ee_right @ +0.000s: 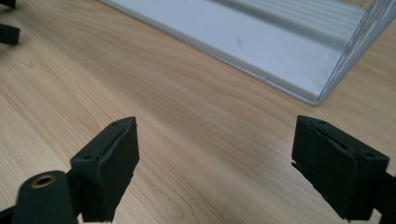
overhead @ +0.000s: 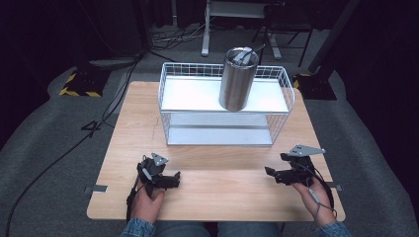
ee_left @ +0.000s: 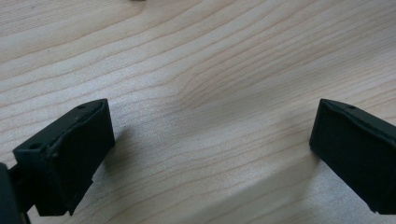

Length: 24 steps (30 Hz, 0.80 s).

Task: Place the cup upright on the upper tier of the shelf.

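No writing legible on steel tumbler (overhead: 238,79), wire rack (overhead: 225,106).

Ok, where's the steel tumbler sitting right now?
In the high view, the steel tumbler stands upright on the top shelf of the white wire rack, right of its middle, far beyond both grippers.

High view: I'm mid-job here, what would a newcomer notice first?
The tall steel tumbler stands upright on the top shelf of the white wire rack at the far side of the wooden table. Near the front edge, the left claw and right claw rest low over bare wood, jaws apart with nothing between them, both well short of the rack.
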Motion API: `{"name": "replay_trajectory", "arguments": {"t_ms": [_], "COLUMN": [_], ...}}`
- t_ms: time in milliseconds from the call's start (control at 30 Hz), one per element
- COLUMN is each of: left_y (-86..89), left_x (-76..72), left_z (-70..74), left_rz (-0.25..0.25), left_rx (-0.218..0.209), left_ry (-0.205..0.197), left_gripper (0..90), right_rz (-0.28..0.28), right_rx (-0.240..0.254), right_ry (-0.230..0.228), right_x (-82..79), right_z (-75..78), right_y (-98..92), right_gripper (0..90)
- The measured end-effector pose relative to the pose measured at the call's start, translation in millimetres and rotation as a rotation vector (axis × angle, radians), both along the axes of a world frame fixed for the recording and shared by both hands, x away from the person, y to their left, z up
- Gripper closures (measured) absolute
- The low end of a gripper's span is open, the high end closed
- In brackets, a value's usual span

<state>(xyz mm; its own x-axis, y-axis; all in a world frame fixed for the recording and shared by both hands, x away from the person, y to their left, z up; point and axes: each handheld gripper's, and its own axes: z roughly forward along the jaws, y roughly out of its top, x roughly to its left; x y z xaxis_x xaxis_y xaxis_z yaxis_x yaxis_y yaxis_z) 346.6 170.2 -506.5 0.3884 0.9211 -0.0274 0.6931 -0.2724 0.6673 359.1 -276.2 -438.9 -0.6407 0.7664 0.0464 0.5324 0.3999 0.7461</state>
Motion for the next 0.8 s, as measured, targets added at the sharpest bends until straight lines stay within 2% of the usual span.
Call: {"name": "replay_trajectory", "arguments": {"t_ms": [167,433,567,800], "left_y": [0.0,0.0,0.0,0.0], "left_x": [0.0,0.0,0.0,0.0], "left_z": [0.0,0.0,0.0,0.0], "left_rz": [0.001,0.000,0.000,0.000], "left_rx": [0.000,0.000,0.000,0.000], "left_ry": [0.000,0.000,0.000,0.000], "left_gripper": [0.4,0.4,0.4,0.4], "right_rz": [-0.001,-0.010,-0.017,-0.014], "right_rx": [-0.010,-0.016,-0.007,-0.025], "right_ry": [0.025,0.021,0.037,0.047], "right_x": [-1.6,-6.5,-9.7,-11.2], "right_z": [-16.9,-36.3,-48.4,-56.2], "right_y": [-1.3,-2.2,-1.7,0.6], "right_gripper": [15.5,15.5,15.5,15.6]}}
